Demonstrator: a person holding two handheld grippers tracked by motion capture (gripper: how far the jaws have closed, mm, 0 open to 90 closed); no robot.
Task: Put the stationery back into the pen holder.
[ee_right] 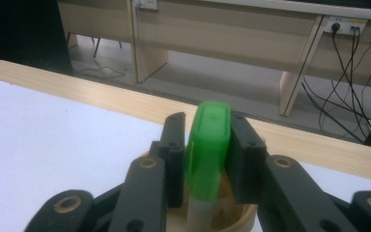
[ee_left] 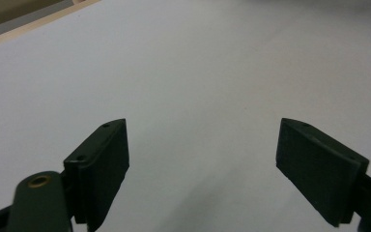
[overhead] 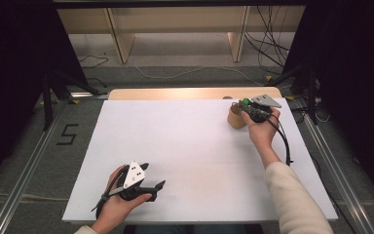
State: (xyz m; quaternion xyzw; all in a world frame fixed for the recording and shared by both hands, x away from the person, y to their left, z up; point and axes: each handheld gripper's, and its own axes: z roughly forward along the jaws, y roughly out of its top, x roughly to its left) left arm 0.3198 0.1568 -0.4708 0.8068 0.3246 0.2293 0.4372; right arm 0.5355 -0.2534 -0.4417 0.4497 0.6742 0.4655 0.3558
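The right gripper (ee_right: 206,145) holds the upright green-capped white plastic marker (ee_right: 207,150) loosely between its jaws, directly above the round wooden cup (overhead: 235,118), while the left gripper (ee_left: 200,164), far away, is open.

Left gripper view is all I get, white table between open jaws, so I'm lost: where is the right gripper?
Observer: At the far right of the table, the right gripper is over a wooden cup.
Operator: Anything between its jaws?
Observer: The green cap of a marker standing in that cup; whether the pads press it, I cannot tell.
Operator: And my left hand?
Observer: The left hand rests near the front edge, left of middle.
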